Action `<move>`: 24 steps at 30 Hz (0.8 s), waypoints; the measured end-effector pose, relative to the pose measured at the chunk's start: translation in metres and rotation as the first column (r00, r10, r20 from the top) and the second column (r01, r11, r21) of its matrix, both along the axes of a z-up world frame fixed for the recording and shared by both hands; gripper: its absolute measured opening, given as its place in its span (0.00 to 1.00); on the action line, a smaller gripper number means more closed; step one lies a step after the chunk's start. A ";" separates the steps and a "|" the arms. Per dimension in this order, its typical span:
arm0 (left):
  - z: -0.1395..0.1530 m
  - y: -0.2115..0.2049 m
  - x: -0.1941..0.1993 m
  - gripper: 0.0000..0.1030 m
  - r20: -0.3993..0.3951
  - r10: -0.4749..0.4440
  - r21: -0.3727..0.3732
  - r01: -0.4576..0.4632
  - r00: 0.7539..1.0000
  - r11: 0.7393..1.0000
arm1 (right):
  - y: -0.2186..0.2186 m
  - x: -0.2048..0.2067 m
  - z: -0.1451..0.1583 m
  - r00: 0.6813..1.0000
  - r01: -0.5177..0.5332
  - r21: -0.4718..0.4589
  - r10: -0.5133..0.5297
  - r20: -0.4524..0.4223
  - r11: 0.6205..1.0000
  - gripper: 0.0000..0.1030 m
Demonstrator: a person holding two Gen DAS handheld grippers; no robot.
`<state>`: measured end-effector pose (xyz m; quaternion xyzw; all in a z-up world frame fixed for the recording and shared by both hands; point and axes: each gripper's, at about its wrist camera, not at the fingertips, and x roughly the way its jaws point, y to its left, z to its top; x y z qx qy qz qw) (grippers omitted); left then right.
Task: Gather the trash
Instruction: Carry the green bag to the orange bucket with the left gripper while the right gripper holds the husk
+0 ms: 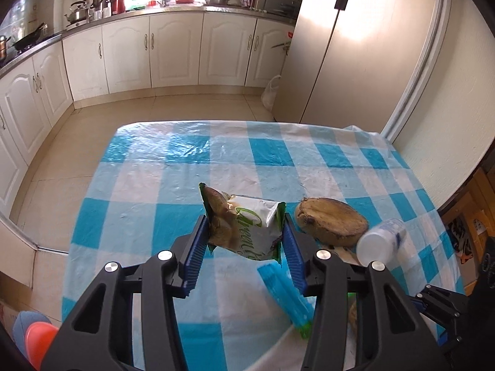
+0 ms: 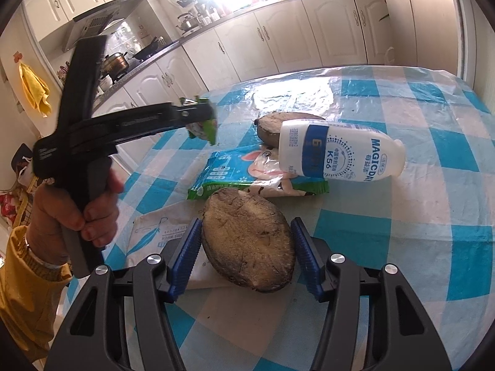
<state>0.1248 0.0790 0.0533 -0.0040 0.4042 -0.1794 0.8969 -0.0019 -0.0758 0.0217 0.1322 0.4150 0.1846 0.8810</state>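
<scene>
Left hand-held gripper (image 1: 246, 241) clamps wrapper (image 1: 247, 228); bottle (image 2: 340, 154) reads "MAGICDAY K56".

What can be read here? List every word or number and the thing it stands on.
"MAGICDAY" and "K56": on the white bottle.
"Green t...", cut off by a fold: on the snack packet in the left gripper.
Chinese print on the bottle, the blue and green wrapper and the paper bag: too small to read.
</scene>
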 end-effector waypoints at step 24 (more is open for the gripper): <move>0.016 0.045 -0.107 0.47 0.042 0.047 -0.049 -0.045 0.998 0.998 | 0.012 -0.044 0.016 0.999 0.034 -0.014 -0.033 0.042 0.999 0.58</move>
